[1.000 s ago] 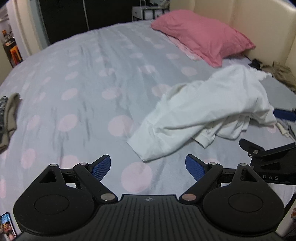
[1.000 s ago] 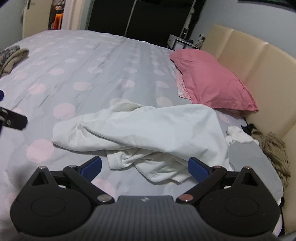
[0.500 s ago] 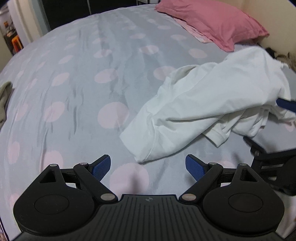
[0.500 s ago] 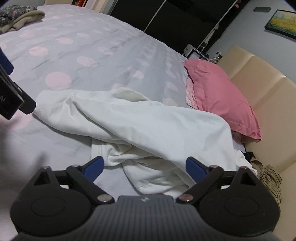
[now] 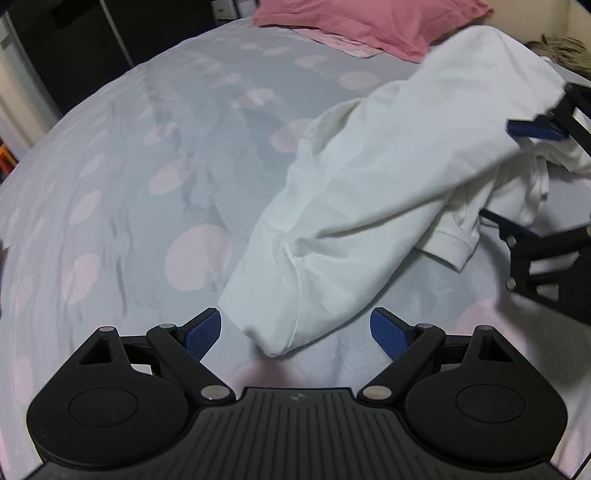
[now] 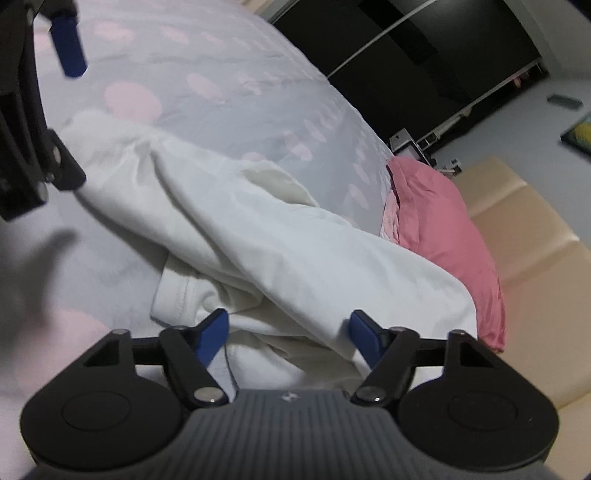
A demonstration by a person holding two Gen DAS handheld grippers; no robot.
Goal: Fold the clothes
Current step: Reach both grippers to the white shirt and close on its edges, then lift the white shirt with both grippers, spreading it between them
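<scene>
The crumpled white cotton shirt (image 5: 388, 192) lies on the grey bed with pink dots (image 5: 147, 166). Its near corner sits between the spread fingers of the left gripper (image 5: 295, 332). The right gripper (image 6: 289, 334), also spread, straddles the shirt's bunched opposite edge.

Shirt (image 5: 373, 192) on bed (image 5: 155, 155), before pillow (image 5: 369, 22)

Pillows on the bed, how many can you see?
1. A pink pillow lies at the head of the bed by the beige headboard, beyond the crumpled white shirt. Others may be hidden.
</scene>
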